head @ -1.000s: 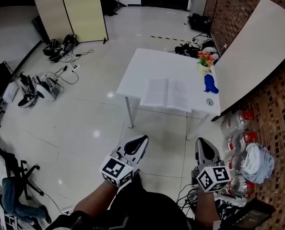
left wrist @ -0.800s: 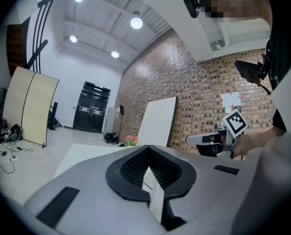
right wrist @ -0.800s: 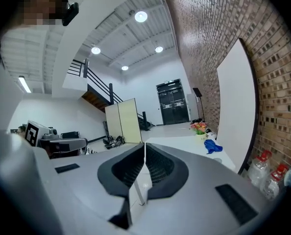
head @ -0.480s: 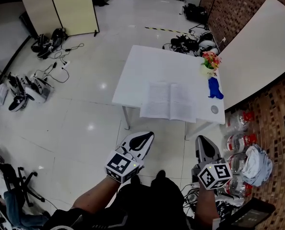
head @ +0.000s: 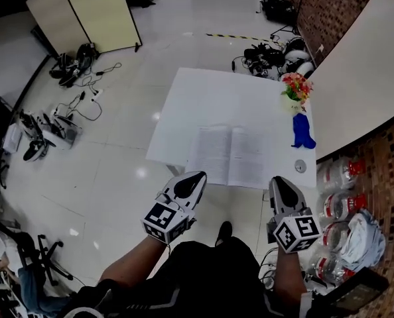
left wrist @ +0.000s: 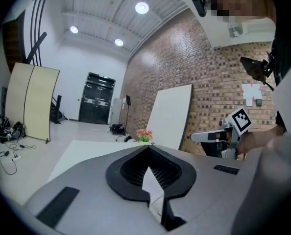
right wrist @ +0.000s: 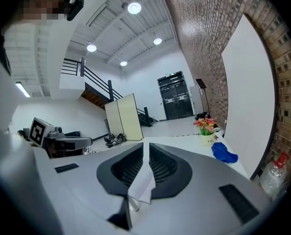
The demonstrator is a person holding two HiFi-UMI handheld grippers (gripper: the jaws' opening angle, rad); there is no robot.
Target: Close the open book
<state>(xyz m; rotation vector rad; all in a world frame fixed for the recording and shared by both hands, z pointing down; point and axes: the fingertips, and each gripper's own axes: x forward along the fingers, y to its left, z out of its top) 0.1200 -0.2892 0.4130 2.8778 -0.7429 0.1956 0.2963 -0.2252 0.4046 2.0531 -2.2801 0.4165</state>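
Note:
The open book (head: 230, 158) lies flat, pages up, near the front edge of a white table (head: 210, 98). Both grippers hang in the air short of that edge, pointing toward the table. My left gripper (head: 197, 175) is just in front of the book's left page, its jaws closed together with nothing between them (left wrist: 148, 148). My right gripper (head: 276, 180) is off the book's right corner, jaws also closed and empty (right wrist: 144, 143). Neither touches the book.
On the table's right side stand a small flower pot (head: 296, 85), a blue object (head: 303, 132) and a small round item (head: 300, 166). A white board (head: 363, 71) leans on the brick wall. Water bottles (head: 339, 207) sit on the floor at right; cables and gear (head: 58, 121) at left.
In the head view the table and book have come closer and lower in the picture. Both grippers have moved forward, from well short of the table to just before its front edge.

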